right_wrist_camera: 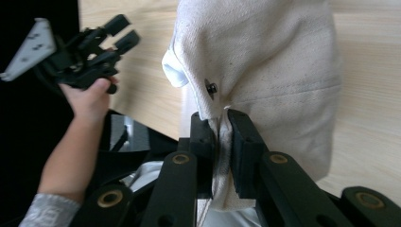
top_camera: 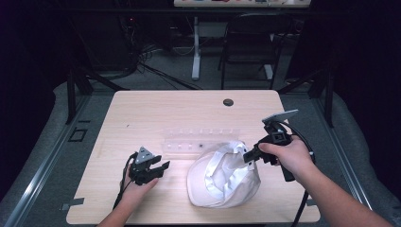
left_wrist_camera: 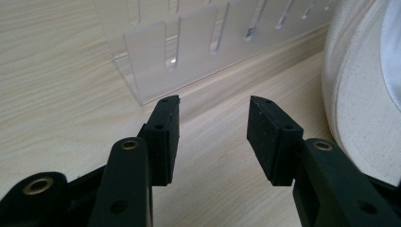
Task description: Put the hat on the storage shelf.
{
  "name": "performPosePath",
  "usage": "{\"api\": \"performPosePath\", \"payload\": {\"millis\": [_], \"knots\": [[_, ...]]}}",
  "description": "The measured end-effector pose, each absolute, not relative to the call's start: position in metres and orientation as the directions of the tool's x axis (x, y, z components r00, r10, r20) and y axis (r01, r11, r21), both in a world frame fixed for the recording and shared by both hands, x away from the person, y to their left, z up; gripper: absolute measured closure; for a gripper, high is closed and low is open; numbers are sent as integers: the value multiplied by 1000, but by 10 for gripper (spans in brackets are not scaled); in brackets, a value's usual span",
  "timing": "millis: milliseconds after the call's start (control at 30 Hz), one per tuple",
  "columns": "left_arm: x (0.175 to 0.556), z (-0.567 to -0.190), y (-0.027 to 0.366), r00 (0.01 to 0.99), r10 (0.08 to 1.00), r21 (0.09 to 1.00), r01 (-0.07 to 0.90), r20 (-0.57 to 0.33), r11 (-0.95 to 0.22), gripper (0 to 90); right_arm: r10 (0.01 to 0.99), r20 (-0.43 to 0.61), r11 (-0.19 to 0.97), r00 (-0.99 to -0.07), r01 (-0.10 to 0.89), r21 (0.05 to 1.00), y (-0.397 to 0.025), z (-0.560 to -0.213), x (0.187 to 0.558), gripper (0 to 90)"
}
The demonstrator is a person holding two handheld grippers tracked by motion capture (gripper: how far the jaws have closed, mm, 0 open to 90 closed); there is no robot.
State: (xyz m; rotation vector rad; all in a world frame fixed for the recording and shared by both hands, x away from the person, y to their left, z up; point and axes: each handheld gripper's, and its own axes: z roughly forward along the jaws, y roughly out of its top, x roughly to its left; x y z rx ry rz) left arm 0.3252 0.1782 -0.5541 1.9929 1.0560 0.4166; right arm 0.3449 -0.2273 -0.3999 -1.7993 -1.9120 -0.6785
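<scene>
Near the table's (top_camera: 142, 106) front edge, right of centre, the cream cloth bag (top_camera: 227, 187) lies slumped, its rim pinched tight in the right gripper (right_wrist_camera: 220, 137) just below a small dark snap. The left gripper (left_wrist_camera: 213, 132) hovers released at front left, so it should catch the opposite rim and pull evenly. Behind stands the clear slotted rack (left_wrist_camera: 198, 42).

No legible text, label, brand, number or sign anywhere
</scene>
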Motion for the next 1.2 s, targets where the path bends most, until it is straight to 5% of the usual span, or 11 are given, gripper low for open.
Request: {"api": "performPosePath", "payload": {"millis": [733,1200], "knots": [[329,-554,189,567,817,796,538,-99,-277,534,652,755,37,-74,997,66,-211,-379,342,815],[328,-555,187,576,813,794,534,-89,-291,534,597,793,-34,-123,983,179,-214,-346,347,815]]}}
